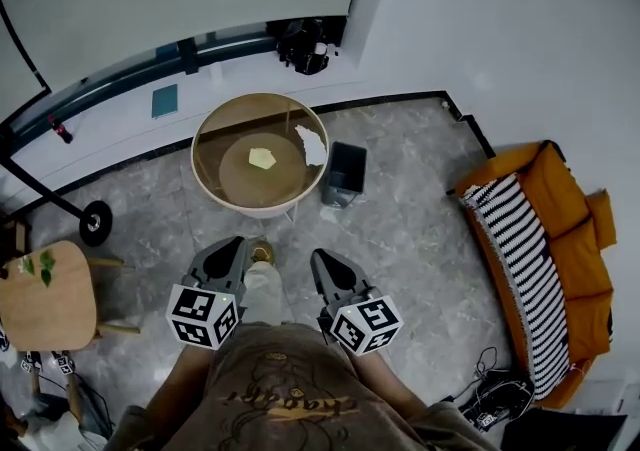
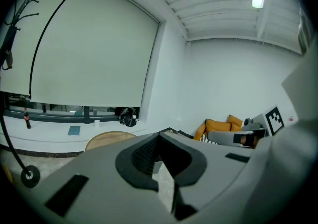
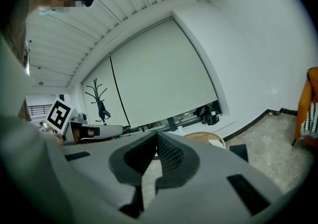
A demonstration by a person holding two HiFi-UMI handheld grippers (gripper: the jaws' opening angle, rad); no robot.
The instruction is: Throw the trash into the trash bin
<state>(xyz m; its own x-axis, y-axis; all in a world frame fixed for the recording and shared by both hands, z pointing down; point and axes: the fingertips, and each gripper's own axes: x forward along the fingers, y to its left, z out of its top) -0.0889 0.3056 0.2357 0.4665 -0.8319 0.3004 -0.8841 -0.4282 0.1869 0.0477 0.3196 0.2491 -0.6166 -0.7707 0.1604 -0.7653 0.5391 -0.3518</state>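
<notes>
Left gripper [image 1: 236, 247] and right gripper [image 1: 325, 261]: side by side low in front of the person, each with its jaws closed tip to tip and nothing between them. Trash: a yellow scrap [image 1: 262, 158] at the middle of the round table [image 1: 240, 204], and a white piece [image 1: 312, 145], apparently crumpled paper, at its right rim. Trash bin [image 1: 345, 172]: black, on the floor just right of the table, well apart from both grippers.

Yellow trash [image 1: 262, 158] and white trash [image 1: 312, 145] lie near the dark trash bin [image 1: 346, 170].
</notes>
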